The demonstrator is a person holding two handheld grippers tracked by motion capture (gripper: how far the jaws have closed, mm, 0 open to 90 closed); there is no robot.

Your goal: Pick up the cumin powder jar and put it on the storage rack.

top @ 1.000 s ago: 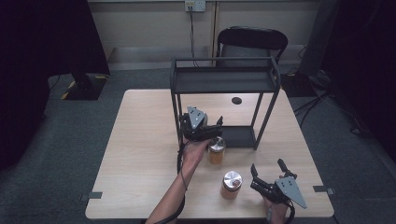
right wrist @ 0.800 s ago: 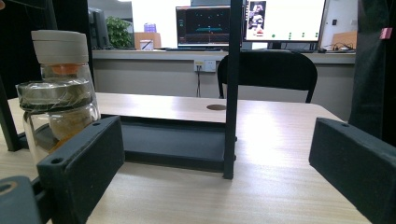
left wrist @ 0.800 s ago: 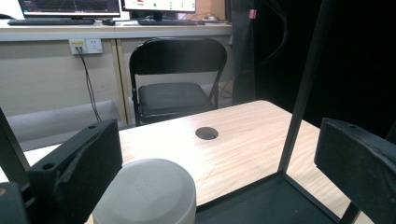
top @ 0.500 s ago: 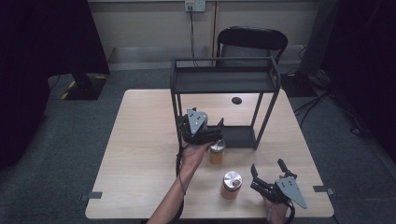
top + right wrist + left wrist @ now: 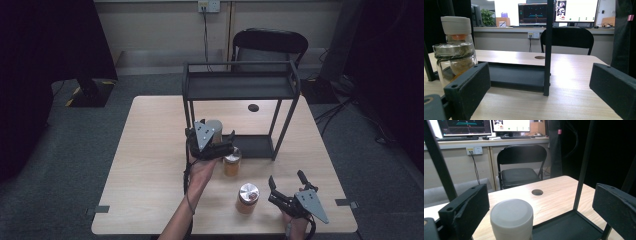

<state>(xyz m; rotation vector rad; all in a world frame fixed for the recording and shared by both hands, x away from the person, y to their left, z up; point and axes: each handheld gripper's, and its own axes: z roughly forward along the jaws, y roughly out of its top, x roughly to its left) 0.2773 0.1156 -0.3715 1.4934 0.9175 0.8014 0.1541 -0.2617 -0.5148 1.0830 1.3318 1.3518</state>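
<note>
While the high view sets the right gripper point(image 5: 288, 186) at the table's point(image 5: 150, 150) near right corner, its jaws spread with nothing between them, the right gripper view adds what stands ahead: a silver-lidded glass jar point(image 5: 455, 63) at its left with a second, white-lidded jar point(image 5: 457, 28) behind it. From above, the silver-lidded jar point(image 5: 247, 198) stands upright just left of that gripper, its long axis vertical and its amber contents visible below the lid. Farther in, the white-lidded jar point(image 5: 232, 161) stands upright by the front left leg of the black two-tier metal shelf point(image 5: 240, 87). The left gripper point(image 5: 227, 142) hovers right over this jar; the left gripper view shows the white lid point(image 5: 511, 216) between the wide-apart jaws, nearer the left one, with no contact visible, and the shelf's lower tray point(image 5: 571, 225) just beyond. A round cable hole point(image 5: 253, 107) lies in the tabletop behind the shelf, then a black folding chair point(image 5: 270, 42) and a wall socket point(image 5: 209, 6). The gripper views add lit monitors point(image 5: 576, 10) on a far desk; no writing is legible on jars or screens
</note>
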